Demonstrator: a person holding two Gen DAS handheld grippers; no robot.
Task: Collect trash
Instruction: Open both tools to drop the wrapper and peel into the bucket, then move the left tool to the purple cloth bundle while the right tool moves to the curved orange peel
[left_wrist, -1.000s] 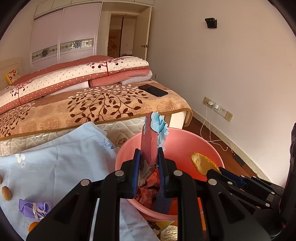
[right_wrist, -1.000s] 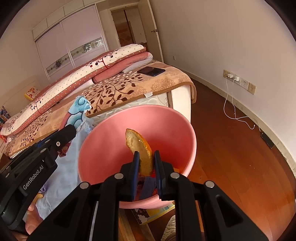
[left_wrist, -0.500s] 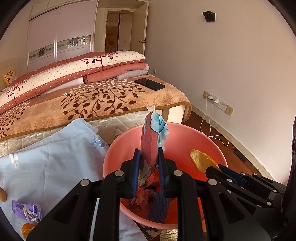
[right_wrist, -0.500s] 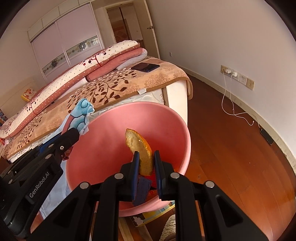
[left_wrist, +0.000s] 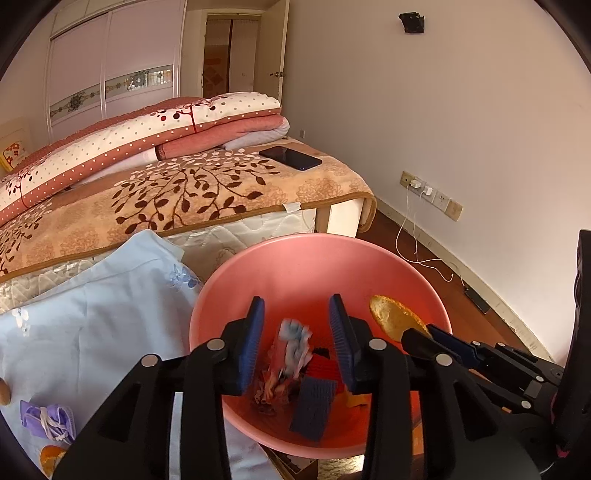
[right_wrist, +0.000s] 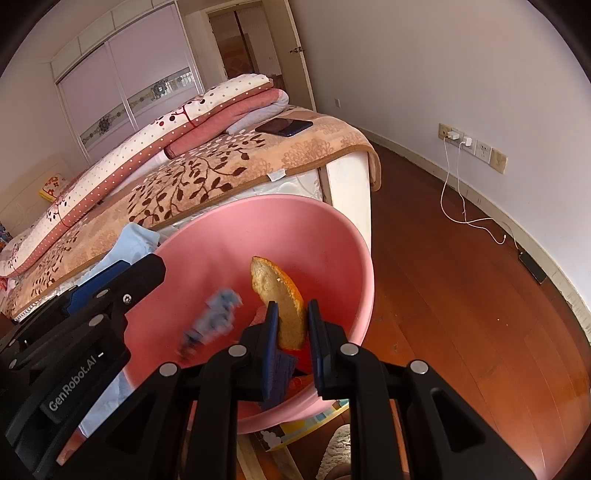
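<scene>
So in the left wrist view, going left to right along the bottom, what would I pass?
Purple pouch → light blue cloth → falling blue-and-red wrapper, loose between the left gripper's just-opened fingers → orange peel held by the right gripper, over the pink basin.

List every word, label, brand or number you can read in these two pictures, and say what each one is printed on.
"GenRobot.AI": white lettering on the black body of the left gripper, seen in the right wrist view.
The printed wrapper dropping into the pink basin: too blurred to read.
The colourful printed sheet under the basin: no readable text.
Nothing else is legible.
</scene>
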